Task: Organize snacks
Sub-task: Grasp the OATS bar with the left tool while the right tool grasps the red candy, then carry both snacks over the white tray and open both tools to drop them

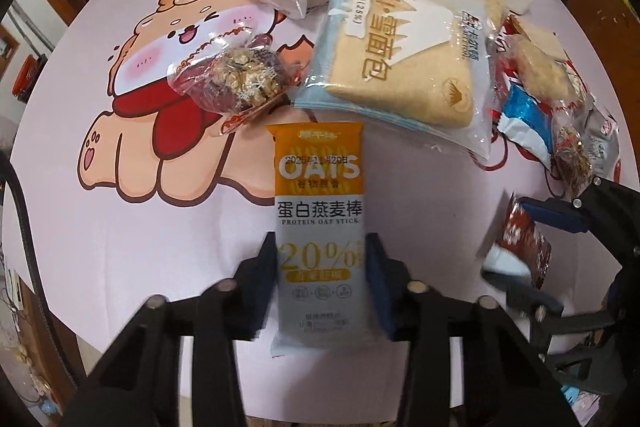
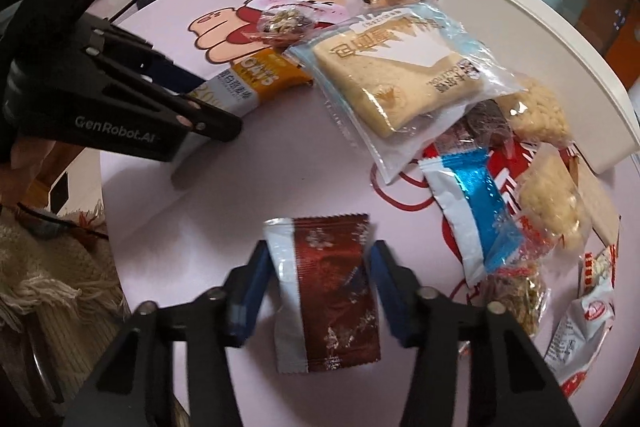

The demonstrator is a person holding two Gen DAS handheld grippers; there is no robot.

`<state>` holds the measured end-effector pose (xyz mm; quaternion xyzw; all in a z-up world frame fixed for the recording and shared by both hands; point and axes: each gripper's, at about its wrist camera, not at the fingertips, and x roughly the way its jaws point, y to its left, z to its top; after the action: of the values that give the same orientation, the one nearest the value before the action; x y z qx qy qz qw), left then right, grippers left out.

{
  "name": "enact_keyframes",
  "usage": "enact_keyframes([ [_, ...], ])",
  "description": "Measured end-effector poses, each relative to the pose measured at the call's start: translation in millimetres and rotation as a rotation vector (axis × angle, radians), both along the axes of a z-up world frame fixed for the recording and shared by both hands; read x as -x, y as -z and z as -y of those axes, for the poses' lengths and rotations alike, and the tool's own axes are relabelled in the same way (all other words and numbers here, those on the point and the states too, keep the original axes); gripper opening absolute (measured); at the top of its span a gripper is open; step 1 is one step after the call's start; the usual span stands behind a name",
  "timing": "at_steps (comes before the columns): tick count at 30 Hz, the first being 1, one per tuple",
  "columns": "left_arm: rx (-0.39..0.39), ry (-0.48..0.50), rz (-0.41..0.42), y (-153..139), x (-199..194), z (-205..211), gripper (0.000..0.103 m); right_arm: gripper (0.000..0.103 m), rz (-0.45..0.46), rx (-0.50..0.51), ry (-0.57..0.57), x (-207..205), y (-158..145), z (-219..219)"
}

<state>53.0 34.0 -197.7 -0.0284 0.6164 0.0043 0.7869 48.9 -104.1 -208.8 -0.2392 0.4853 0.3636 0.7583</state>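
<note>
At frame bottom, left claw (image 1: 322, 267) clamps oat bar (image 1: 320, 211); right claw (image 2: 320, 283) clamps brown sachet (image 2: 332, 291); white tray (image 2: 532, 39) upper right, contents hidden; snacks on tabletop (image 2: 240, 187).

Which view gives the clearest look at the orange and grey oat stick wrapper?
The left wrist view: the oat stick lies face-up, its print readable, clamped between the left gripper pads. The right wrist view shows it small, slanted, partly hidden behind that gripper.

bare tablecloth (image 1: 168, 227) lies open on the left; the snack pile (image 2: 500, 163) and white tray (image 2: 540, 39) crowd the right.
</note>
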Motion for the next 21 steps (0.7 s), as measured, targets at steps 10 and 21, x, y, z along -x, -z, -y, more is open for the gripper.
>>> enact_keyframes([
  [10,0.004,0.043,0.041,-11,14,11,0.038,0.039,0.003,0.007,0.108,6,-4,5],
  [21,0.038,0.114,0.218,-80,20,17,0.038,0.039,0.048,-0.075,0.272,8,-57,9],
])
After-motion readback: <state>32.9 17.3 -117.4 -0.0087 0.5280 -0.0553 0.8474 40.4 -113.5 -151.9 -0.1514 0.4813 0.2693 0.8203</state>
